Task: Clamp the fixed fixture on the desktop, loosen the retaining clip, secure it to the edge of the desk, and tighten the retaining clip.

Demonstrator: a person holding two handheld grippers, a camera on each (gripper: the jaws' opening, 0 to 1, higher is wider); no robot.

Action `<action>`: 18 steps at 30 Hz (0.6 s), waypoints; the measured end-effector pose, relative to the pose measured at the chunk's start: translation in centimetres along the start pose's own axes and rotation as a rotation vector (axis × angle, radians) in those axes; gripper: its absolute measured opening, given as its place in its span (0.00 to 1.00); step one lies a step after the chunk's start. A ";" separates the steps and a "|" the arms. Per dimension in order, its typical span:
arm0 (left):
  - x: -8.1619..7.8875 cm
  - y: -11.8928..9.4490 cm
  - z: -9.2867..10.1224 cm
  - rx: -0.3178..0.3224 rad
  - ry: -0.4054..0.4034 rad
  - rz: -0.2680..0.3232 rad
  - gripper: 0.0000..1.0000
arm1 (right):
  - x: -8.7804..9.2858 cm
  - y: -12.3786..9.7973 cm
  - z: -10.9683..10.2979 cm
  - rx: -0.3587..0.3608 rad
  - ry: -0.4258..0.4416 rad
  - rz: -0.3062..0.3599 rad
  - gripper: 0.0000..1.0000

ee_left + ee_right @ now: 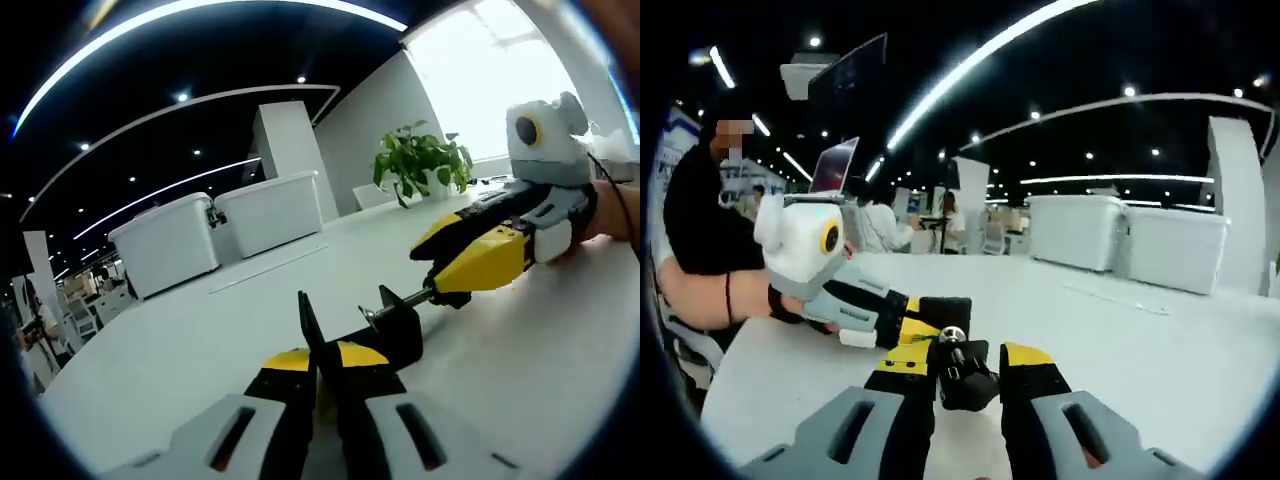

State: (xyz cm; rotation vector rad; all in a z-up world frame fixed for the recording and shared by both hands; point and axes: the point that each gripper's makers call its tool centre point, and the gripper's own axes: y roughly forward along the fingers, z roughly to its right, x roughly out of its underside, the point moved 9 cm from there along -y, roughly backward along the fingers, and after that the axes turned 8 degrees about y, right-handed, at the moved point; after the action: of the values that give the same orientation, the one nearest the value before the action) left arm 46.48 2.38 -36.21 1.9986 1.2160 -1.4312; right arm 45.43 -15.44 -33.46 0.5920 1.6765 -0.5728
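A black clamp fixture (385, 335) lies low over the white desktop (180, 340), and my left gripper (325, 362) is shut on its body, yellow-tipped jaws on either side. Its threaded screw (400, 303) runs right to a black knob (450, 296). My right gripper (470, 262) comes in from the right and is closed on that knob. In the right gripper view the knob (962, 378) sits between my right gripper (967, 362) jaws, with the screw end (953, 334) pointing away. Beyond it, the left gripper (902, 322) holds the fixture body (945, 308).
Two white lidded bins (165, 240) (270, 210) stand at the far side of the desk, with a potted plant (420, 160) near the window. A person in black (700, 210) is at the left, with a laptop (835, 165) behind.
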 end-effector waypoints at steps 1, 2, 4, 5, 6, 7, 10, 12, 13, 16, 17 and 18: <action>0.0 0.0 0.0 0.000 0.001 0.000 0.07 | 0.0 0.0 0.1 -0.009 0.030 -0.005 0.24; 0.0 0.0 0.0 0.000 0.000 0.000 0.07 | 0.0 0.0 0.3 -0.016 0.064 -0.017 0.24; 0.0 0.1 0.0 0.000 0.000 0.000 0.07 | 0.2 0.1 0.8 -0.009 0.094 -0.043 0.24; 0.0 0.1 0.0 0.000 0.000 0.000 0.07 | 0.3 0.2 0.9 -0.002 0.098 -0.055 0.23; 0.0 0.1 0.0 0.000 -0.001 0.000 0.07 | 0.5 0.2 0.8 0.003 0.101 -0.066 0.21; 0.0 0.1 0.0 -0.001 0.000 0.000 0.07 | 0.4 0.1 0.7 -0.005 0.112 -0.057 0.21; 0.0 0.1 0.0 -0.001 0.000 0.000 0.07 | 0.6 0.0 0.1 -0.012 0.070 -0.044 0.19; 0.0 0.1 0.0 -0.001 0.001 0.000 0.07 | 0.6 -0.1 -0.1 -0.011 0.008 -0.024 0.18; 0.0 0.1 0.0 -0.001 0.001 0.001 0.07 | 0.6 -0.2 -0.3 -0.009 -0.025 -0.018 0.17; -0.1 0.1 0.0 -0.002 0.003 0.002 0.07 | 0.7 -0.2 -0.8 -0.002 -0.175 0.004 0.17; -0.1 0.0 0.0 -0.002 0.004 0.002 0.07 | 0.7 -0.3 -1.0 0.000 -0.232 0.009 0.17; -0.1 0.0 0.0 -0.002 0.004 0.003 0.07 | 0.8 -0.2 -1.1 0.006 -0.295 0.016 0.17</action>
State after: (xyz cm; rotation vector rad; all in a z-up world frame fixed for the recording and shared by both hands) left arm 46.49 2.32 -36.15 2.0024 1.2157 -1.4242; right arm 44.34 -14.82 -34.01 0.4981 1.3913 -0.6220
